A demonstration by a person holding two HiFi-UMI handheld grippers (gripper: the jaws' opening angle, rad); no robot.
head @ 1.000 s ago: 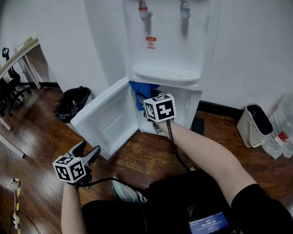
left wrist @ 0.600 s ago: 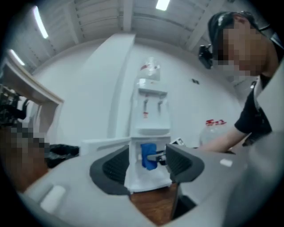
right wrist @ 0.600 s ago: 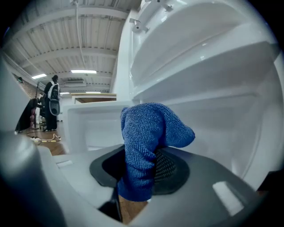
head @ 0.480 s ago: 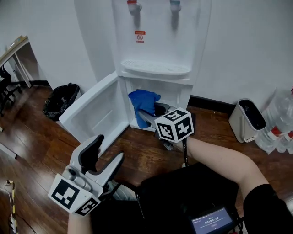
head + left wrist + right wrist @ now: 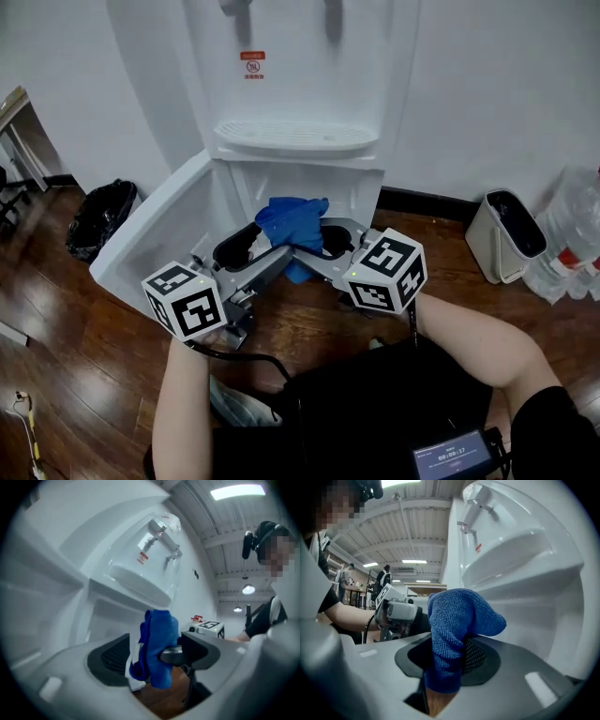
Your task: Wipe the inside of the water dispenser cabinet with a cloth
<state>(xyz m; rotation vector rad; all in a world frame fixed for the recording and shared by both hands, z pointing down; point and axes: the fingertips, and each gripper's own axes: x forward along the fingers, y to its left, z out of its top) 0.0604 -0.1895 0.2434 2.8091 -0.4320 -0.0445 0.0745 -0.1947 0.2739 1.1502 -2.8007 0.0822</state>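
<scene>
head view: blue cloth [image 5: 292, 223] is bunched just in front of the water dispenser [image 5: 300, 94], level with its open lower cabinet [image 5: 361, 192] and not inside it. right gripper [image 5: 314, 246] is clamped on the cloth. left gripper [image 5: 251, 258] comes at it from the cabinet door [image 5: 159, 234] side.

left gripper view: the jaws have just been opening and stand about half apart. the cloth [image 5: 157, 644] hangs between them, but the pads don't seem to press it.

right gripper view: both pads are closed on the cloth's [image 5: 452, 630] middle. its long axis stands upright, with the top fold flopping toward the dispenser and a short tail below.

judgement: light, soft terry that is limp, grippy and not fragile. take it at the thick bunched middle, leaving a free fold for wiping.
</scene>
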